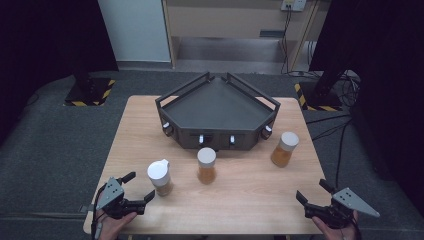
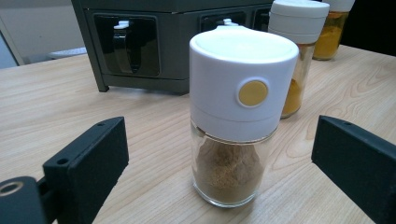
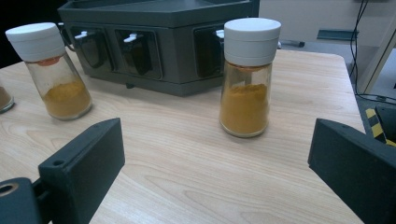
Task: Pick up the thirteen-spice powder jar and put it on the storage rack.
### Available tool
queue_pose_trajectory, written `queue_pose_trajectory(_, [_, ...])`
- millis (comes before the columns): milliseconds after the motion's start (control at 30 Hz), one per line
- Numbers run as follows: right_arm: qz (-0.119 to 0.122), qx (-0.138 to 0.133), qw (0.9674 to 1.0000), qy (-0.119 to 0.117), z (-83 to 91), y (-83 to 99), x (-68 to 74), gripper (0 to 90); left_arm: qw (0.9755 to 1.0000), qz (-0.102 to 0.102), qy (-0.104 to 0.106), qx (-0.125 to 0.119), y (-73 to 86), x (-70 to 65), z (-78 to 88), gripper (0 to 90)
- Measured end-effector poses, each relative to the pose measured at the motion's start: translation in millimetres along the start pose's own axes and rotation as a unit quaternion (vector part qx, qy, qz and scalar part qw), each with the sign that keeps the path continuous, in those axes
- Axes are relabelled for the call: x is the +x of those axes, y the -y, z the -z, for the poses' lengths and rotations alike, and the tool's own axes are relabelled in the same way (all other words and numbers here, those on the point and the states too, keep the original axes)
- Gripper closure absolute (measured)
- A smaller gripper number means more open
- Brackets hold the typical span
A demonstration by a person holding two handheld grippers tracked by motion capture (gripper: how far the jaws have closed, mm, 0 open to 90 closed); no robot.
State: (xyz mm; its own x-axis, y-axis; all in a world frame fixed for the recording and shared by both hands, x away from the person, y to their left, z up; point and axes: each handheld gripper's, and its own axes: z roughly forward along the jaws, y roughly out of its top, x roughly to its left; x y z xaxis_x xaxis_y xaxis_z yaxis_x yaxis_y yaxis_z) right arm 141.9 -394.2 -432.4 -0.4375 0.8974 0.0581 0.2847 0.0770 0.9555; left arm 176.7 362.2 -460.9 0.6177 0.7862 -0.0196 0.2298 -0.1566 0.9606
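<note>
We note the wooden bench [image 1: 250, 200] carrying a dark angular rack [image 1: 217, 107] at its far side, with three white-capped spice jars upright in front of it. Left claw [image 1: 136, 187] released, jaws wide, just beside the brown-powder jar [image 1: 160, 177] at bench front left. Right claw [image 1: 312, 192] released, well apart from the orange-powder jar [image 1: 285, 149].

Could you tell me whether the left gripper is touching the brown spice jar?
Apart: in the left gripper view the open jaws stand clear of the brown spice jar, bare table either side.
</note>
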Motion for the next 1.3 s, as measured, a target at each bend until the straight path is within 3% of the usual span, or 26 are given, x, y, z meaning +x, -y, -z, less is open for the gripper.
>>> queue_pose_trajectory(233, [-0.009,0.000,1.0000,0.001,1.3,1.2,-2.4,3.8,1.0000,-0.001,0.002,-0.003,0.0,-0.4,0.4,2.8])
queue_pose_trajectory(667, [0.005,0.003,1.0000,-0.003,0.5,-1.9,2.5,4.0,0.9999,-0.001,0.005,-0.009,-0.9,0.0,6.1,2.8])
queue_pose_trajectory(867, [0.003,0.007,1.0000,-0.001,-0.3,-2.4,2.0,4.6,1.0000,-0.006,0.000,-0.005,-10.9,-3.6,14.9,2.6])
queue_pose_trajectory(1067, [0.000,0.007,1.0000,0.000,-0.2,-2.0,1.6,4.6,1.0000,0.005,-0.002,-0.007,-21.4,-1.5,26.3,2.4])
queue_pose_trajectory(1300, [0.003,0.008,1.0000,0.001,0.3,-2.3,2.6,4.7,0.9999,0.005,0.006,-0.009,-39.1,3.2,28.7,2.2])
